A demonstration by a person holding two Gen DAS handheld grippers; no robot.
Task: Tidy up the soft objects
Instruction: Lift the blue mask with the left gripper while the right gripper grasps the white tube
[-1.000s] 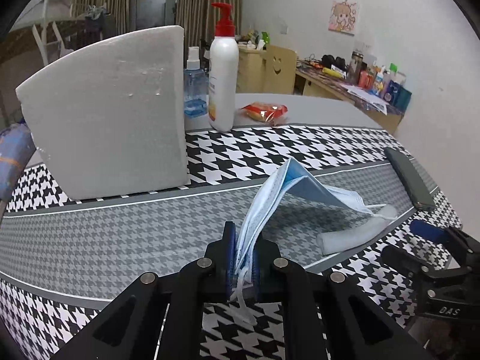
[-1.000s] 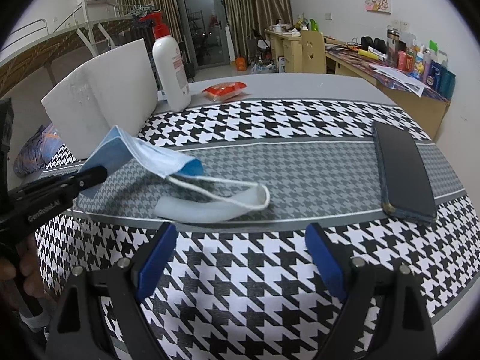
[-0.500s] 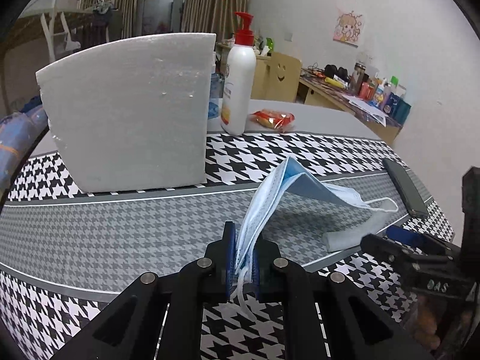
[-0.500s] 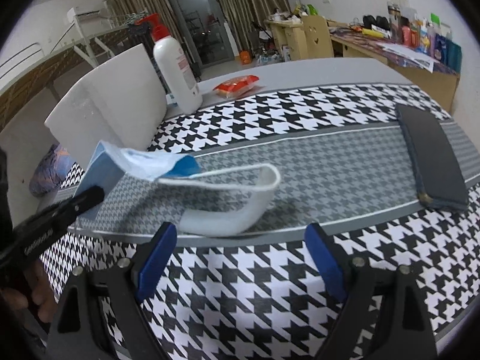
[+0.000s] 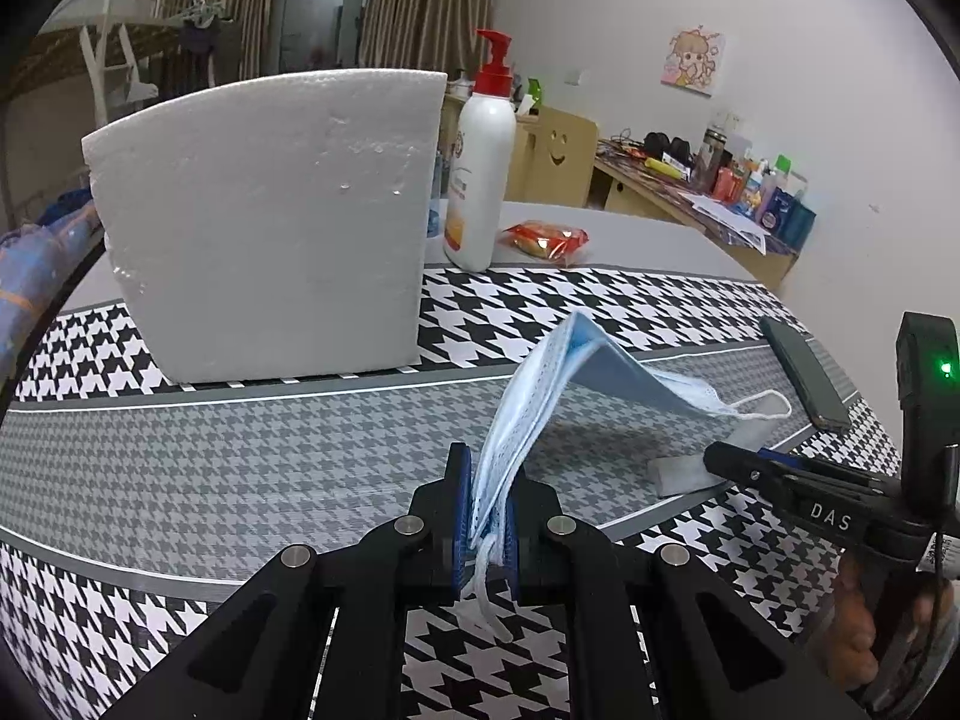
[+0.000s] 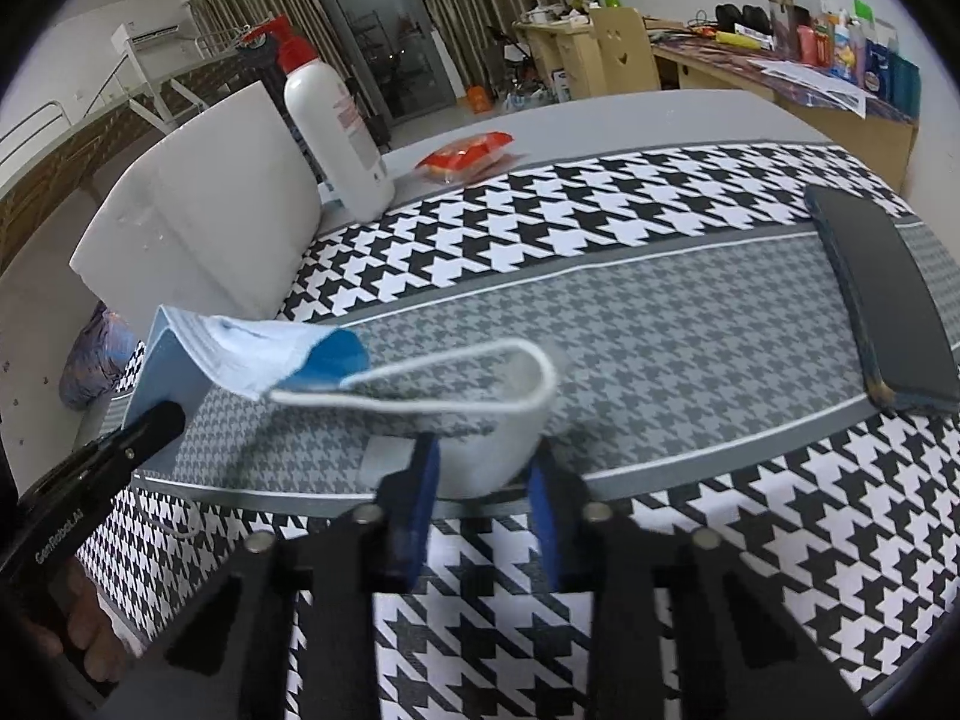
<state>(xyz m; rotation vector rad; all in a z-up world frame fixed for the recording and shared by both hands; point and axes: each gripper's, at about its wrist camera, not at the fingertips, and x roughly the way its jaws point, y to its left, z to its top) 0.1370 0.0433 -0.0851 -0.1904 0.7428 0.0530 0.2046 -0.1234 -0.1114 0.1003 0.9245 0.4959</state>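
A blue face mask [image 5: 564, 396] is hanging over the grey band of the houndstooth tablecloth [image 5: 240, 468], folded into a peak, with one end pinched and the other end sloping down toward the right side of the left wrist view. The left gripper [image 5: 485, 516] is clamping that near end tightly between its blue pads, and a white ear loop [image 5: 489, 594] is dangling out below them. At the mask's far end another ear loop [image 6: 480, 378] is arching out over a white strip [image 6: 486, 456] that is lying on the cloth. The right gripper [image 6: 483, 480] is closing its jaws around this white strip, which is sitting between the blue pads; the motion blur is making it hard to tell whether the pads are pressing it yet. A hand [image 6: 84, 618] is showing under the left gripper's handle. Behind the mask a white foam block [image 5: 270, 228] is standing upright, with a white pump bottle [image 5: 480, 180] just beside it and a red snack packet [image 5: 546, 238] lying near the bottle. A dark phone [image 6: 882, 300] is resting flat on the cloth, well apart from the mask.
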